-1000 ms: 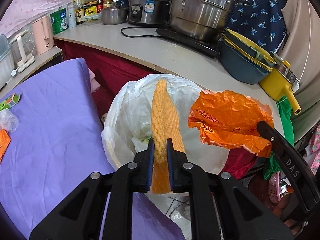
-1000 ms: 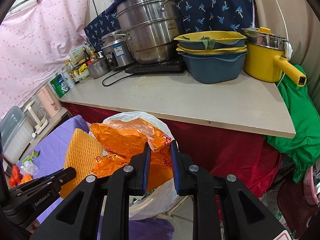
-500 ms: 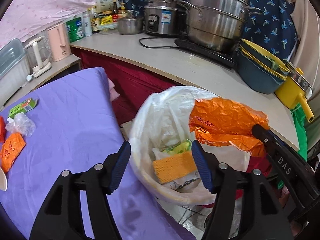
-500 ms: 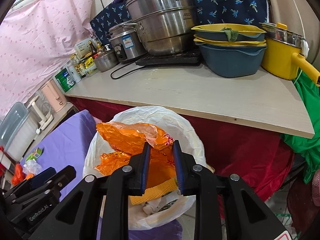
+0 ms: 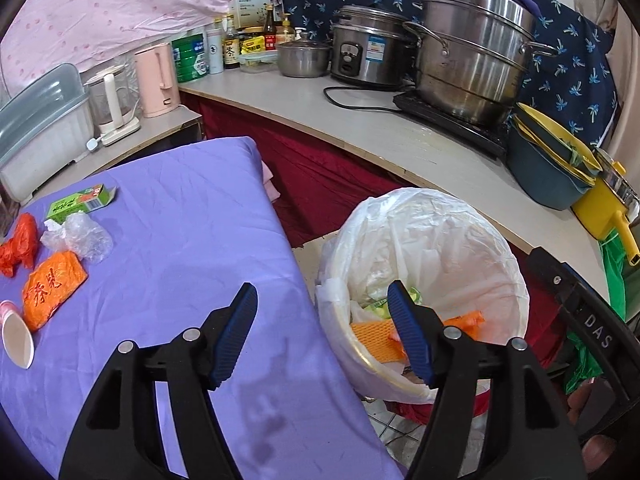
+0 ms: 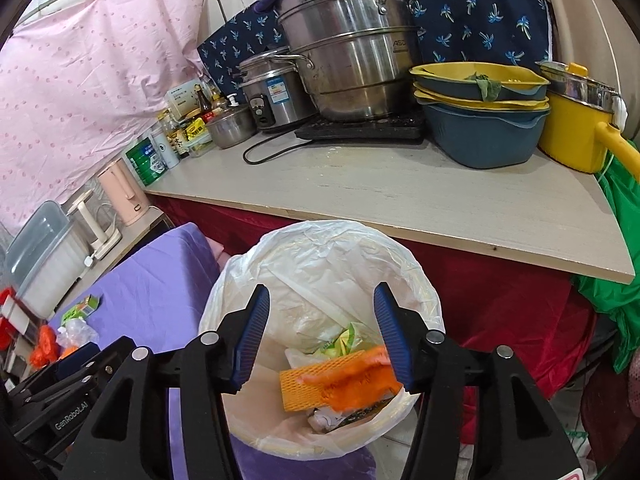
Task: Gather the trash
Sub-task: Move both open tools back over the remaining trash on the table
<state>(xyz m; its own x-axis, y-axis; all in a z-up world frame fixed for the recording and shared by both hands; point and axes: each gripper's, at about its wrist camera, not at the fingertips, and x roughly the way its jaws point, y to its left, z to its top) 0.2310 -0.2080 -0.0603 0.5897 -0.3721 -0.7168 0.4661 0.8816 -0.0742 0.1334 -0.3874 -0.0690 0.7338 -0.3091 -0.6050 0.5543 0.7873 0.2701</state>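
Note:
A bin lined with a white bag [image 5: 492, 240] [image 6: 248, 280] stands beside the purple-covered table [image 5: 180, 208]. Inside it lie the orange foam net [image 5: 374, 338] [image 6: 304, 390] and the orange plastic bag [image 6: 356, 376], blurred as it falls. My left gripper [image 5: 322, 304], jaws opening and empty, hangs over the table edge and bin rim. My right gripper [image 6: 322, 306], jaws also opening and empty, hovers over the bin. On the table's left lie an orange packet [image 5: 52, 284], a red wrapper [image 5: 20, 244], clear plastic [image 5: 80, 236], a green carton [image 5: 80, 202] and a paper cup [image 5: 18, 338].
A counter [image 6: 400, 196] behind the bin carries a steel steamer pot [image 6: 352, 44], rice cooker [image 5: 368, 56], stacked blue and yellow basins [image 6: 480, 116], a yellow pot [image 6: 576, 128] and bottles. A pink kettle [image 5: 156, 76] and plastic box [image 5: 40, 120] stand at the left.
Both grippers opened. The foam net dropped from the left gripper into the bin, then the orange bag left the right gripper and fell in. The left gripper swung toward the table.

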